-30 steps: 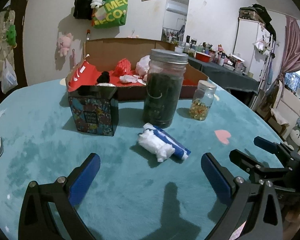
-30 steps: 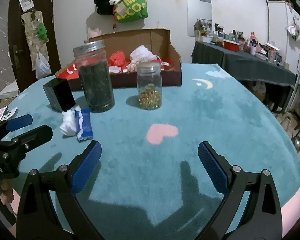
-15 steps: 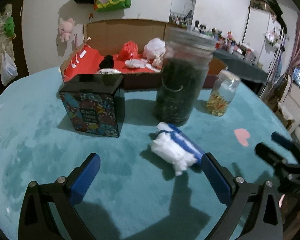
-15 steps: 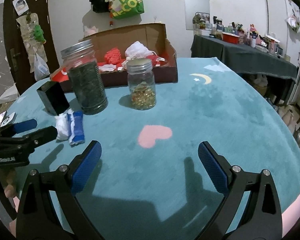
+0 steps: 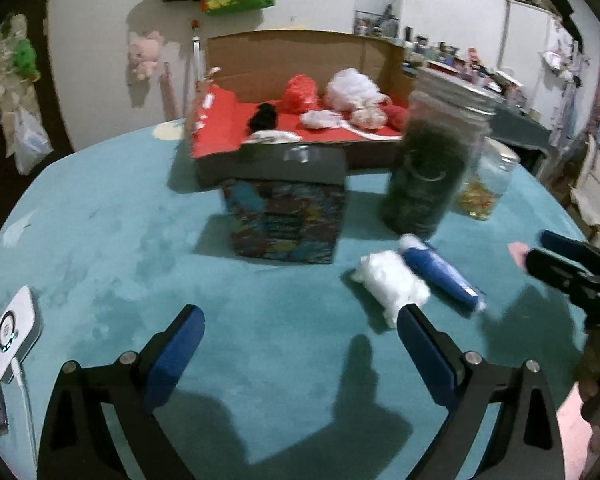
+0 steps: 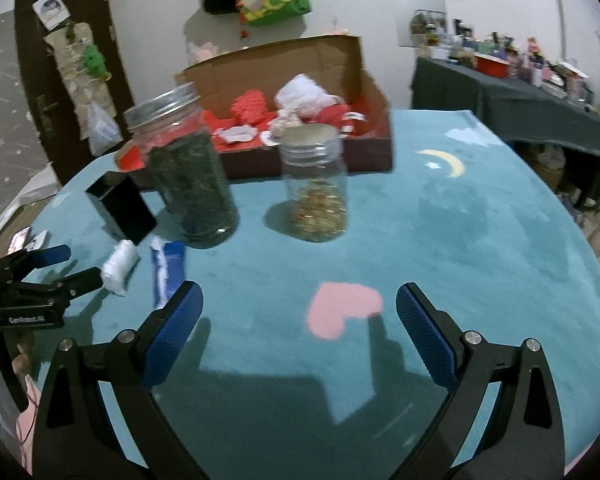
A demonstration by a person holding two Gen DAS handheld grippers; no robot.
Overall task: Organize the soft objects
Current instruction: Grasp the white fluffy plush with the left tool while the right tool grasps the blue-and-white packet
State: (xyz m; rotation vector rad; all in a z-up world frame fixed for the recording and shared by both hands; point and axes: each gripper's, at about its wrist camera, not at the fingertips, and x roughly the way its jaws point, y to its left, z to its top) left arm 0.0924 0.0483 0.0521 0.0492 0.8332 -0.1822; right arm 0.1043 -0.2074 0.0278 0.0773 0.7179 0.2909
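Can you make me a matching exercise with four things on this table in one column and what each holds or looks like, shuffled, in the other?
Things:
1. tall jar
2. small jar
3. cardboard box
4. soft roll

Descriptions:
A. white and blue, lying on the teal cover
B. dark green contents, metal lid
C. red lining, soft items inside
D. golden contents at the bottom

Pairs: 1-B, 2-D, 3-C, 4-A

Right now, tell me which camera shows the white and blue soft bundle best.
The left wrist view: the white and blue soft bundle lies close ahead, just beyond the open left tongs, with both parts visible. In the right wrist view the bundle is smaller, near the left edge, partly behind a tong finger.
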